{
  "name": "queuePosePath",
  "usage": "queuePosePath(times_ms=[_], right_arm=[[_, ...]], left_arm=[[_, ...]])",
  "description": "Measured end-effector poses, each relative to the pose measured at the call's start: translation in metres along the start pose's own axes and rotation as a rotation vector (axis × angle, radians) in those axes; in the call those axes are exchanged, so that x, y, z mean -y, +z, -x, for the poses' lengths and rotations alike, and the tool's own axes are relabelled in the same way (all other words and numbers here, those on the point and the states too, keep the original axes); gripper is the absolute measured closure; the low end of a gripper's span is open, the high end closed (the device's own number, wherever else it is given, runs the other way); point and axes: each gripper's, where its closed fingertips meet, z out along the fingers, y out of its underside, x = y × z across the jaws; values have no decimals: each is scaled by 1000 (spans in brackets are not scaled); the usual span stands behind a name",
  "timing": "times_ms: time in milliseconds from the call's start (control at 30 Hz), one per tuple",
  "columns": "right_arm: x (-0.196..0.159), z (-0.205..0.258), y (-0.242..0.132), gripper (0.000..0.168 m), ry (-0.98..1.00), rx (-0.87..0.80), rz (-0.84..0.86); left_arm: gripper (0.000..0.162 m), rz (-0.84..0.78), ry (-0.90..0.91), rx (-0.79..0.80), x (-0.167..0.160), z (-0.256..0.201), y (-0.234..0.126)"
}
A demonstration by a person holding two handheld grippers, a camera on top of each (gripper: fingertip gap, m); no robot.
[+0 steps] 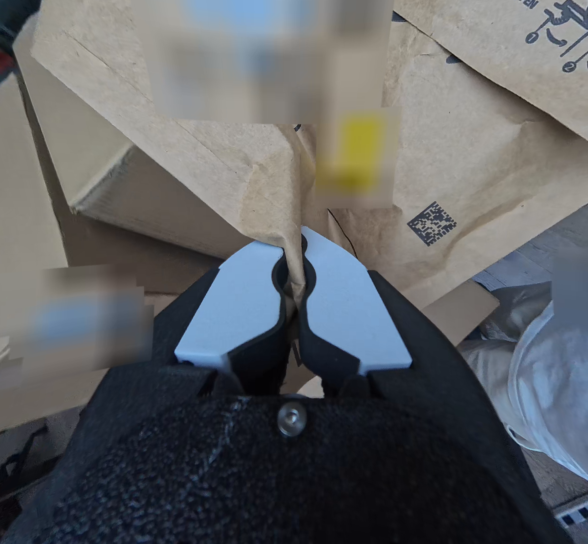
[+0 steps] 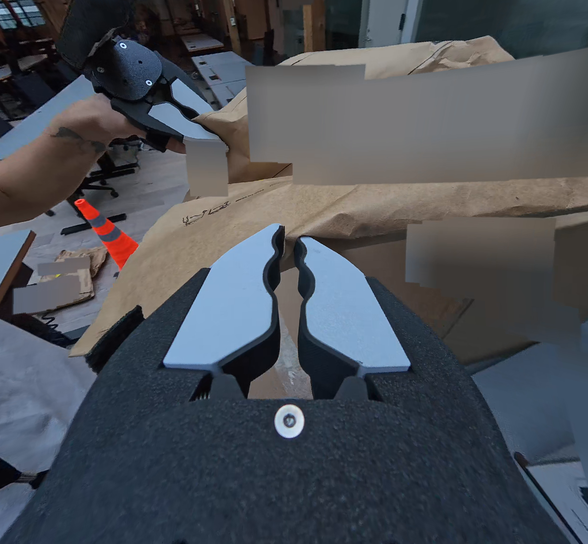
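Pinching crumpled corner of brown kraft-paper mailer bag (image 1: 222, 134), your left gripper (image 1: 294, 261) is clamped at 12 o'clock. Light, floppy, tear-prone; hold folded edge. Your right gripper (image 2: 289, 242) hangs slightly parted, empty, over flat brown paper mailer (image 2: 197, 242).

Up close on the left hand-held gripper (image 1: 294, 270): rough black grainy body, one silver screw dead centre, two pale grey finger plates edged in wavy black pads. The right hand-held gripper (image 2: 289, 242) is the same build, with the same single silver screw on its pebbled black shell. From the right wrist view, the left one shows a rounded black housing with small bright screws, and the hand (image 2: 92, 124) on it wears a dark fingerless glove.
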Motion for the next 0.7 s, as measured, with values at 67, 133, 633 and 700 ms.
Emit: queuePosePath(times_ms=[67,133,633,700], right_arm=[[-18,22,28,164,11,67,23],[-43,45,58,163,22,125,50],[-354,103,238,163,241,157,344],[-390,97,247,162,272,91,402]], left_arm=[[162,36,-47,12,-45,-5,-13],[162,76,-89,32,-93,-12,-19],[162,271,-374,-34,-424,-96,114],[161,285,-394,-68,-448,-102,134]])
